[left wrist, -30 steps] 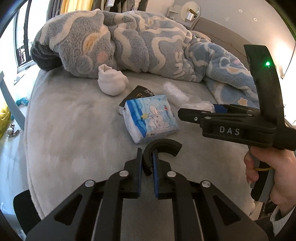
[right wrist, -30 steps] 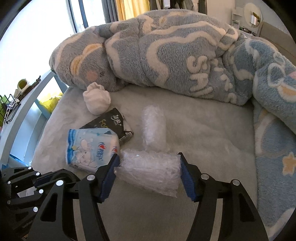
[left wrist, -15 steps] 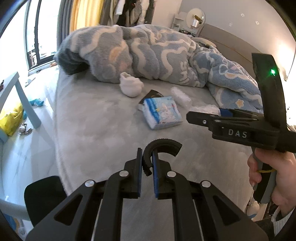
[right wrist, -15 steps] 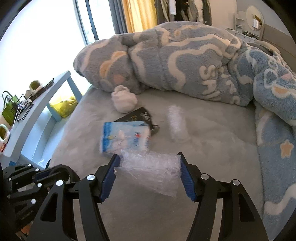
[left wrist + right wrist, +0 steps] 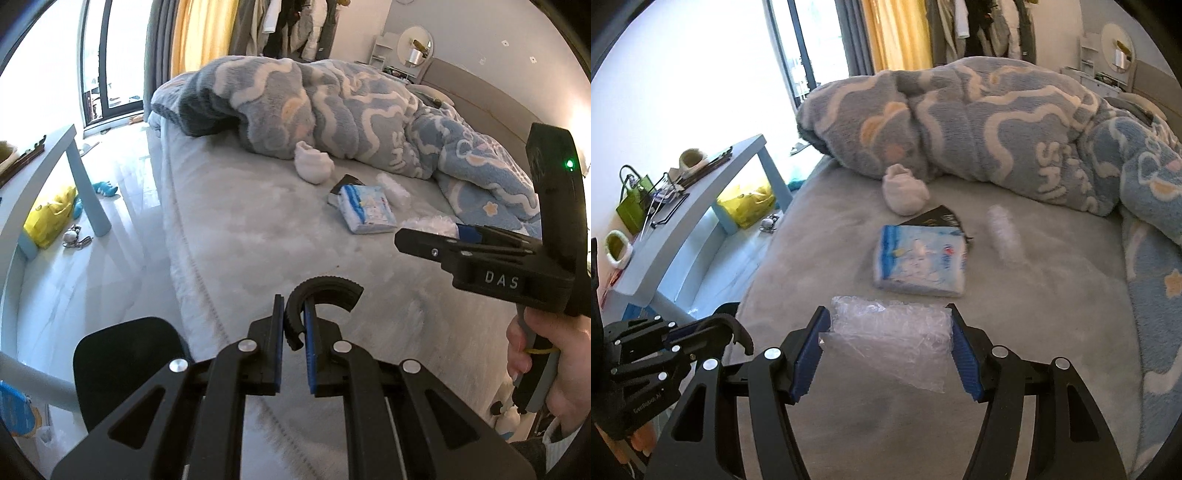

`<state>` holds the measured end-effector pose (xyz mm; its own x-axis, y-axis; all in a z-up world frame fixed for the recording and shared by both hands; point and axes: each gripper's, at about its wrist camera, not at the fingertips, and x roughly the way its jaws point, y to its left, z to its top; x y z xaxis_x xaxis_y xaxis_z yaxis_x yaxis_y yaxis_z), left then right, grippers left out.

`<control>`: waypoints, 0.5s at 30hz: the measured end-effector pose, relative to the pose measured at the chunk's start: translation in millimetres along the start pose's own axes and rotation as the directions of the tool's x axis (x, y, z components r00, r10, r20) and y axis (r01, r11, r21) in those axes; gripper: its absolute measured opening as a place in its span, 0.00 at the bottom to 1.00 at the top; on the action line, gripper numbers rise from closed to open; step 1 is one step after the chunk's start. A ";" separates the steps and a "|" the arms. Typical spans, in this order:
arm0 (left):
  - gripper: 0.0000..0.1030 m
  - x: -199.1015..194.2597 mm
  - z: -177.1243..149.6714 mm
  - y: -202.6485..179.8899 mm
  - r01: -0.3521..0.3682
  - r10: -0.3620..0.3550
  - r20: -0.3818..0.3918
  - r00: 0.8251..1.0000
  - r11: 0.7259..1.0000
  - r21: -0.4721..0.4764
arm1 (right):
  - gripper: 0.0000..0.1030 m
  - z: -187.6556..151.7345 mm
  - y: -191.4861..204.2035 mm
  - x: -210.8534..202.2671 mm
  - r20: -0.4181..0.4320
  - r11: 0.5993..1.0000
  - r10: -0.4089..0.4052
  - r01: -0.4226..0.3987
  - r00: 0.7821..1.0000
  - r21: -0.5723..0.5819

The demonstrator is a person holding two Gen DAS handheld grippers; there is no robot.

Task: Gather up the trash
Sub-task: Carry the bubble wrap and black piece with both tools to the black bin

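Right hand-held gripper (image 5: 890, 345) clamped wide on crumpled bubble wrap (image 5: 886, 338), lifted clear of bed (image 5: 1052, 306) for carrying off. Left hand-held gripper (image 5: 294, 325) pinched narrow on black hook (image 5: 317, 295), probably a bin handle.

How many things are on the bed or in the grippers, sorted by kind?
Bubble wrap pieces: 2 (held, lying)
Tissue packs: 1
Black packets: 1
White socks: 1
Black hooks: 1
Total: 6

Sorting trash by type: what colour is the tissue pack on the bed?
The tissue pack is light blue and white with cartoon print, clearest in the right wrist view.
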<state>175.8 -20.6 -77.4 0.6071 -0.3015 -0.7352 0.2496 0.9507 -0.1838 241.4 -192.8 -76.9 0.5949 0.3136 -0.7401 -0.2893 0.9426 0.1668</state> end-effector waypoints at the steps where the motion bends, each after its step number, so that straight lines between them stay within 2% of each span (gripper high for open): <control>1: 0.11 -2.3 -1.1 2.0 -0.003 0.003 0.001 1.000 1.000 -0.002 | 0.62 -0.4 3.3 -0.2 0.000 1.000 0.004 -0.004 1.000 -0.003; 15: 0.11 -27.2 -18.0 49.3 -0.065 0.065 0.002 0.998 0.997 -0.031 | 0.62 3.4 59.3 1.5 0.003 0.997 0.059 -0.058 0.998 -0.057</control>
<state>158.1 35.8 -78.2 0.6237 -0.2395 -0.7441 0.1862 0.9700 -0.1561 227.7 -136.1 -66.0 0.5795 0.3687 -0.7268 -0.3658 0.9146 0.1723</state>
